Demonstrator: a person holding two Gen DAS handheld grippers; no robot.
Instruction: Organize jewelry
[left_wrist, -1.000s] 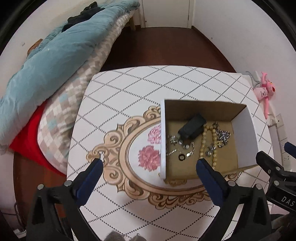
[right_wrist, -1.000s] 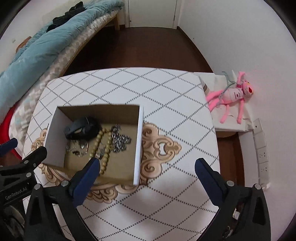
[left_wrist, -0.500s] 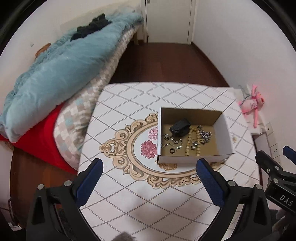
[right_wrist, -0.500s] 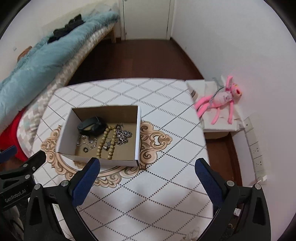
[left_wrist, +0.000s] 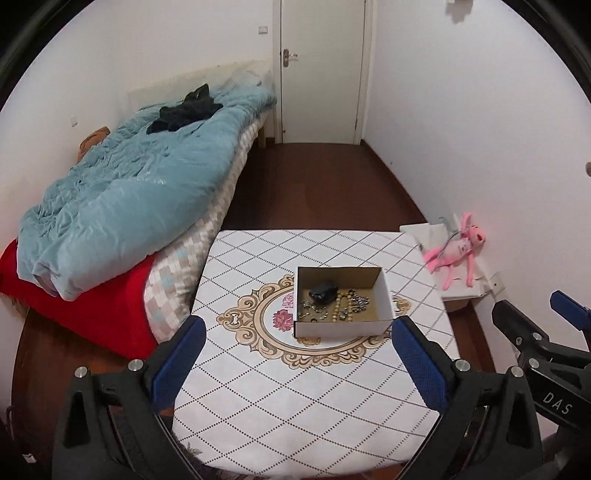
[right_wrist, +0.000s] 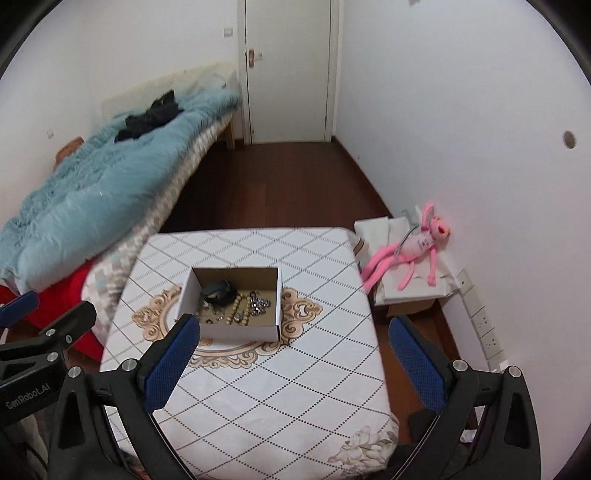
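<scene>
An open cardboard box (left_wrist: 384, 295) (right_wrist: 279, 295) stands mid-table on the white patterned cloth. Inside lie a black band (left_wrist: 322, 290) (right_wrist: 218, 289), a string of tan beads (left_wrist: 337, 308) (right_wrist: 236, 312), silver chains (left_wrist: 360, 301) (right_wrist: 260, 302) and small rings (left_wrist: 312, 312) (right_wrist: 210, 316). My left gripper (left_wrist: 297, 345) is open and empty, held high and well back from the box. My right gripper (right_wrist: 293, 345) is open and empty, also high above the table's near part. Each gripper shows at the edge of the other's view.
The table (left_wrist: 295, 387) (right_wrist: 280, 387) stands beside a bed with a blue duvet (left_wrist: 129, 199) (right_wrist: 92, 184) on the left. A pink plush toy (left_wrist: 458, 251) (right_wrist: 413, 247) lies on a low stand at the right wall. A closed door (left_wrist: 321, 70) is at the far end.
Both grippers have pulled back and up from just above the box, so the box looks much smaller and the whole room shows. Both stay open and empty.
</scene>
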